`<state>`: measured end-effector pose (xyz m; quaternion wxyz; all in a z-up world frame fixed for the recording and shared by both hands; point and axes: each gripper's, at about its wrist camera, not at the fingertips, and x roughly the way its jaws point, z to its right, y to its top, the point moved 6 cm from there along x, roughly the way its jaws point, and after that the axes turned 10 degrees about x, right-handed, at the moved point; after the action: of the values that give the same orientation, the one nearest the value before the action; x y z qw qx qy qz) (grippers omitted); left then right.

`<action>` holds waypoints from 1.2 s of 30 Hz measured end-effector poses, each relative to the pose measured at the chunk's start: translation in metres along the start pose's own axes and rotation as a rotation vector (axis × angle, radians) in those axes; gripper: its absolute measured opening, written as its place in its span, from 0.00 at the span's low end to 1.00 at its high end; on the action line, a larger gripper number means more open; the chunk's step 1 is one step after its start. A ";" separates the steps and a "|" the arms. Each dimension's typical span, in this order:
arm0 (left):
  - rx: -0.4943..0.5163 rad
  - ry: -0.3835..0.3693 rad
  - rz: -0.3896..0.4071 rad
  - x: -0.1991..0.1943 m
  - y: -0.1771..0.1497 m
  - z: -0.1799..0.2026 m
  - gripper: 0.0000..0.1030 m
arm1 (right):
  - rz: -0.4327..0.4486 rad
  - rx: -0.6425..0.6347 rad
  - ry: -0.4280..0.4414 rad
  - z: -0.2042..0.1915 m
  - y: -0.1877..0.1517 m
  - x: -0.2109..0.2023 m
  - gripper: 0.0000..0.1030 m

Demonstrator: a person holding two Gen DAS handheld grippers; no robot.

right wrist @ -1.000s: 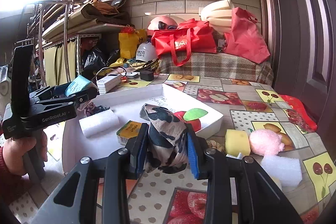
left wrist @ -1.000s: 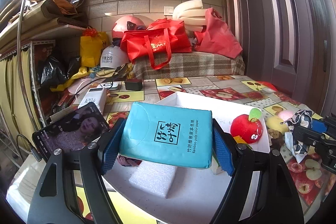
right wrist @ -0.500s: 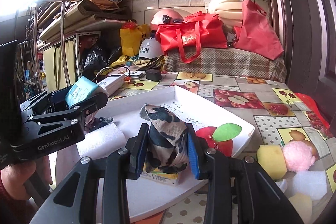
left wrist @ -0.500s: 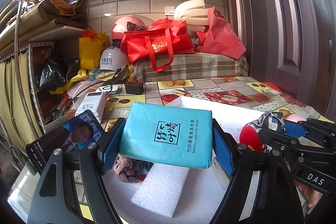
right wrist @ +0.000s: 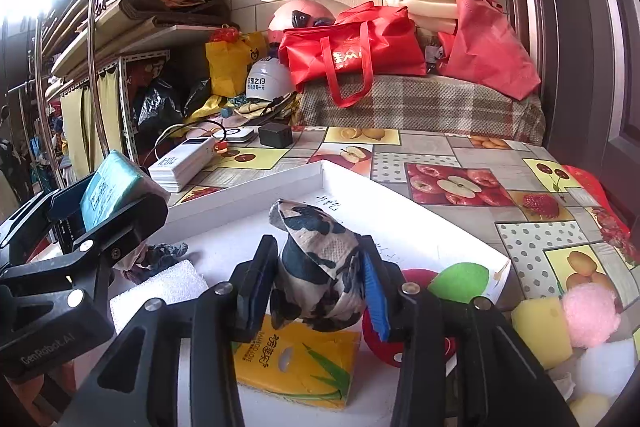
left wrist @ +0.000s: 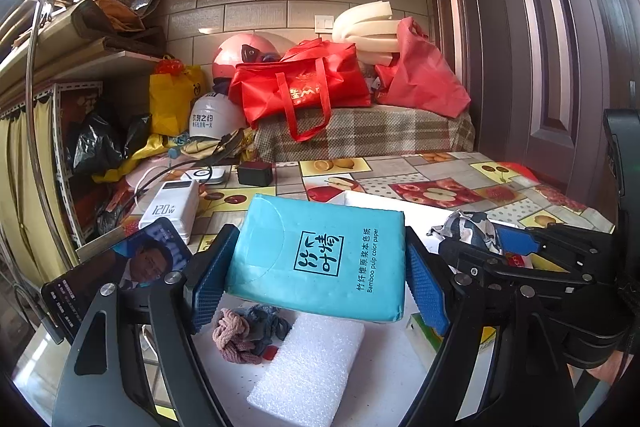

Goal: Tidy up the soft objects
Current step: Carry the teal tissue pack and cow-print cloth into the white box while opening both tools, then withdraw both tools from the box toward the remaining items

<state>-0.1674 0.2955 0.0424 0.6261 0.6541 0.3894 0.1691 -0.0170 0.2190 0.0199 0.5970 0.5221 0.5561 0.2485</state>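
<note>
Left tool (left wrist: 316, 291): pinching the teal tissue pack (left wrist: 320, 263), above the white tray (right wrist: 256, 195).
Right tool (right wrist: 320, 291): pinching the black-and-white cloth (right wrist: 320, 267), above the tray's yellow tissue pack (right wrist: 296, 367).

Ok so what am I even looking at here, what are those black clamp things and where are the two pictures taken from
They are hand-held grippers, one in each of a person's hands, no robot. Each carries a camera looking forward along its two fingers, giving one picture per gripper. The left gripper is shut on a teal tissue pack; the right gripper is shut on a black-and-white cloth. Both are above a white tray that holds a foam block, a yellow tissue pack and a red plush apple.
</note>
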 end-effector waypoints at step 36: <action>-0.027 0.037 0.013 -0.005 0.000 -0.006 1.00 | 0.102 0.110 -0.090 0.025 0.008 -0.015 1.00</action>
<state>-0.1745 0.2964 0.0449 0.6264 0.6448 0.3944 0.1905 0.0043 0.2004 0.0292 0.5782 0.5925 0.5142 0.2240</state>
